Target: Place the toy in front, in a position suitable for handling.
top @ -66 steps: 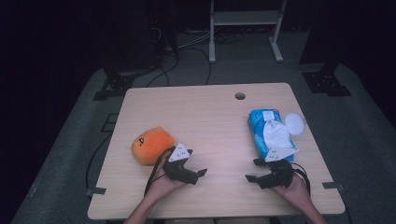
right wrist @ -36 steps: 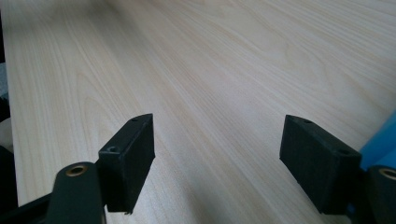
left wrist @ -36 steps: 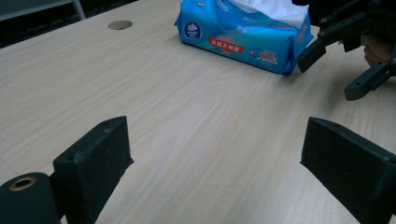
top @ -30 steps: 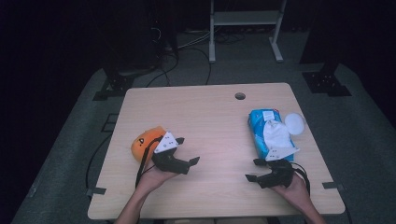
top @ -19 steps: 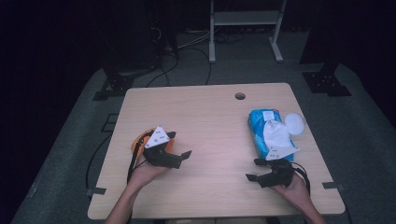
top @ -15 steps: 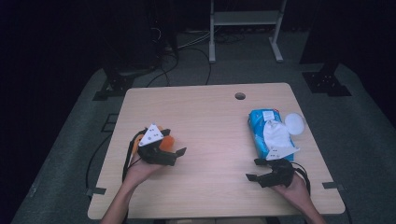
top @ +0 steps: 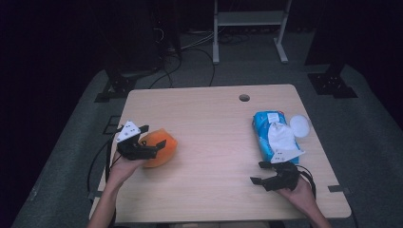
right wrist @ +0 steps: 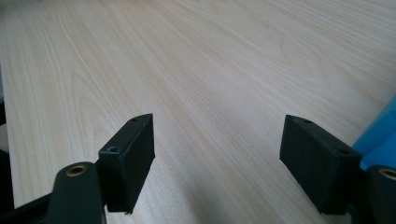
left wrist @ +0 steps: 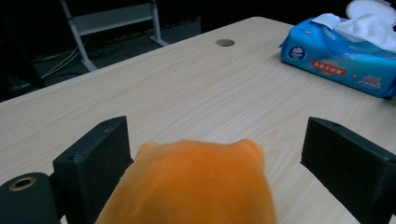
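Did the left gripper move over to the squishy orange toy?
Yes. The left gripper went left, away from the round table hole, and its open jaws now sit around the soft orange plush toy.

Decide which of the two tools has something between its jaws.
The left tool: its open jaws straddle the orange plush toy. The right tool has only bare table between its open jaws.

The plush toy [top: 159,147] lies on the table [top: 214,123] near its left edge, with the left gripper [top: 153,142] set around it, 1 jaw on each side. The wipes pack [top: 274,135] lies at the right side, far across from the toy, with a round lid [top: 299,125] just right of it. The right gripper [top: 259,173] rests just near of the pack. A hole [top: 244,98] sits by the far edge.
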The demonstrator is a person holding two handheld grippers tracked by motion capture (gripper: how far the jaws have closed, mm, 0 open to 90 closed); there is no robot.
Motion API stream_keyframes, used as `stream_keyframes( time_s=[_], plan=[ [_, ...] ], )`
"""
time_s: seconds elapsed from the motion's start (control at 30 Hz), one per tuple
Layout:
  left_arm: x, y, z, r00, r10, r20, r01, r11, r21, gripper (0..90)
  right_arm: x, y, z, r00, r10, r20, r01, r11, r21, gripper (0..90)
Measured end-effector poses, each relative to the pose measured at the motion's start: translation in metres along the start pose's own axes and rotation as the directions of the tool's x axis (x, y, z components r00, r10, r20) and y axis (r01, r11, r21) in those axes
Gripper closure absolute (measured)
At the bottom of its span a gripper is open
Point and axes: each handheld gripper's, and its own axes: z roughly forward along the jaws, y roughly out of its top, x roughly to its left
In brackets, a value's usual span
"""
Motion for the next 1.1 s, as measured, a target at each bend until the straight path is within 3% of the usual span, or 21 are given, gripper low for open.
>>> stream_keyframes(
  time_s=[0.17,0.43,0.57,0.7,0.73,0.83,0.9,1.1],
  plan=[
    [0.016,-0.009,-0.005,0.9988,-0.048,0.009,0.048,0.9988,-0.001,7.5,0.001,0.000,0.001,1.0000,-0.003,-0.002,0.003,1.000,0.004,25.2],
    [0.031,-0.023,-0.003,0.9957,-0.090,0.022,0.089,0.9959,0.016,7.7,0.003,0.001,0.001,0.9999,-0.016,-0.004,0.016,1.000,0.010,25.2],
    [0.038,-0.035,0.000,0.9915,-0.129,0.019,0.128,0.9903,0.055,7.8,0.004,0.001,0.002,0.9998,-0.021,-0.005,0.022,1.000,0.014,25.2],
    [0.039,-0.042,0.003,0.9852,-0.166,0.041,0.164,0.9845,0.063,7.9,0.005,0.000,0.003,0.9997,-0.023,-0.007,0.023,1.000,0.020,25.2],
    [0.038,-0.048,0.008,0.9802,-0.185,0.072,0.177,0.9791,0.099,7.8,0.005,0.000,0.003,0.9997,-0.023,-0.008,0.023,0.999,0.022,25.2],
    [0.035,-0.052,0.012,0.9775,-0.197,0.077,0.189,0.9771,0.098,7.9,0.005,0.001,0.003,0.9996,-0.027,-0.008,0.027,0.999,0.023,25.2],
    [0.032,-0.054,0.014,0.9826,-0.167,0.080,0.159,0.9820,0.102,9.6,0.006,0.001,0.004,0.9995,-0.032,-0.007,0.032,0.999,0.027,25.2],
    [0.027,-0.058,0.010,0.9882,-0.126,0.087,0.116,0.9876,0.105,25.0,0.008,0.001,0.004,0.9990,-0.044,-0.006,0.044,0.998,0.037,25.2]
  ],
)
